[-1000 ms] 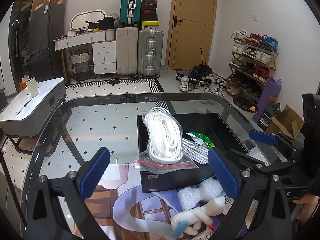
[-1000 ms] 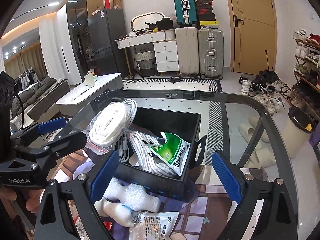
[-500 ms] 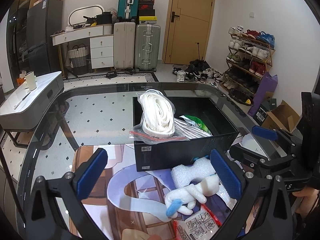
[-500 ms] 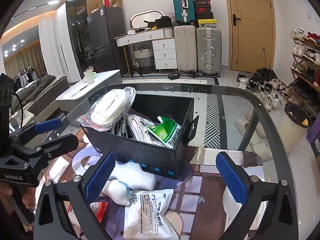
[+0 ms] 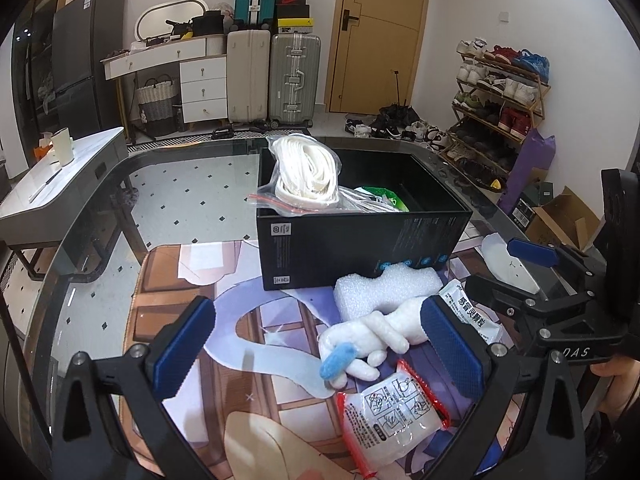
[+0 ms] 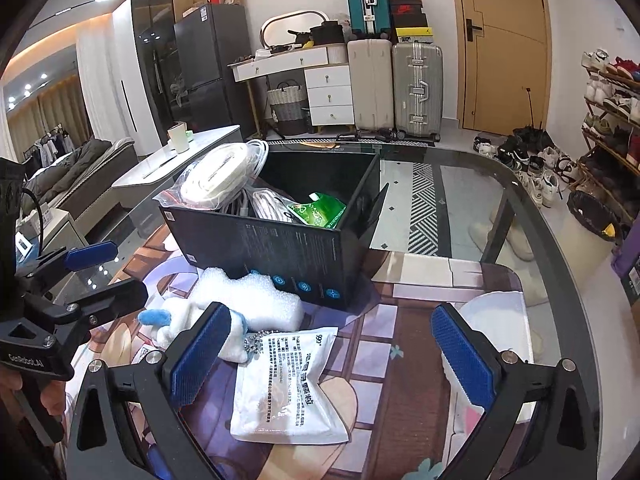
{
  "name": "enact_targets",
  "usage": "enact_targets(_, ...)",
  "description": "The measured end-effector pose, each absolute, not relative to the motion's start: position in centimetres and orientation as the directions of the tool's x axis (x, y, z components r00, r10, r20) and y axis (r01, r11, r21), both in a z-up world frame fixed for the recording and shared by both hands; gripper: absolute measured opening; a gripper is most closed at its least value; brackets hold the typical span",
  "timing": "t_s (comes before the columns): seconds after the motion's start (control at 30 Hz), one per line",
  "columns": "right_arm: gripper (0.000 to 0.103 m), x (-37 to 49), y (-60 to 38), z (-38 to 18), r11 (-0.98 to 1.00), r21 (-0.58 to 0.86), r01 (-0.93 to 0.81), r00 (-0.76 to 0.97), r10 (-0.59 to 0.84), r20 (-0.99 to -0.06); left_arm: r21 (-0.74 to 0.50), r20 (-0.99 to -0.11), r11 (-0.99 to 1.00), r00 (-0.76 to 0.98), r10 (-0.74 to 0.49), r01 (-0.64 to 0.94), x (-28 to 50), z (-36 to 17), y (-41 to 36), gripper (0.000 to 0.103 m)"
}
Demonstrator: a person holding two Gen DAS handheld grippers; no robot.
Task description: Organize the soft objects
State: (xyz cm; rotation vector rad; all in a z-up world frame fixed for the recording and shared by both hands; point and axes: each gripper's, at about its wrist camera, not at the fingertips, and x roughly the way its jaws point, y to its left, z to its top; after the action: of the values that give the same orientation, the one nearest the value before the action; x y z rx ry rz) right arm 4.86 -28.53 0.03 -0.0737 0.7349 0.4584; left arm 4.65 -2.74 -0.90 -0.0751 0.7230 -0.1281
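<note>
A black box (image 5: pixel 360 240) (image 6: pixel 280 248) stands on the printed mat and holds a bagged white cord coil (image 5: pixel 308 172) (image 6: pixel 216 176), more cables and a green packet (image 6: pixel 320 210). In front of it lie a white foam piece (image 5: pixel 384 288) (image 6: pixel 248 300), a white plush toy with a blue tip (image 5: pixel 368 340) (image 6: pixel 168 320), a white printed sachet (image 6: pixel 288 384) and a red-edged clear packet (image 5: pixel 396 408). My left gripper (image 5: pixel 320 356) is open, hovering over the plush. My right gripper (image 6: pixel 332 356) is open above the sachet, nothing between its pads.
The mat (image 6: pixel 400 340) covers the near part of a glass table (image 5: pixel 120 208). A white bowl-like item (image 6: pixel 504 320) sits at the mat's right. Suitcases, a dresser, a shoe rack and a cardboard box stand around the room beyond.
Both grippers have pulled back from the box and lowered, so the foam, plush and packets in front of it have come into view. The right jaws widened slightly.
</note>
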Motion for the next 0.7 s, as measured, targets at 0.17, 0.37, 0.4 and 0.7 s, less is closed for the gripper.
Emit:
enact_targets(0.17, 0.102, 4.5, -28.3, -0.5, 0.896, 0.084, -0.436, 0.639, 0.374, -0.672, -0.109, -0.667, 0.99, 0.731, -0.142, 0.093, 4.1, -1.7, -2.9, 0.103)
enact_targets(0.37, 0.102, 3.8, -27.9, -0.5, 0.891, 0.072, -0.447, 0.635, 0.373, -0.676, -0.112, -0.683, 0.989, 0.715, -0.149, 0.099, 3.5, -2.4, -3.5, 0.103)
enact_targets(0.4, 0.102, 3.8, -27.8, -0.5, 0.891, 0.072, -0.448, 0.634, 0.374, -0.677, -0.11, -0.686, 0.989, 0.712, -0.149, 0.101, 3.4, -2.5, -3.6, 0.103)
enact_targets(0.7, 0.102, 3.2, -28.5, -1.0, 0.89, 0.081, -0.448, 0.611, 0.371, -0.7, -0.11, -0.714, 0.987, 0.681, -0.16, 0.116, 2.3, -3.4, -4.5, 0.103)
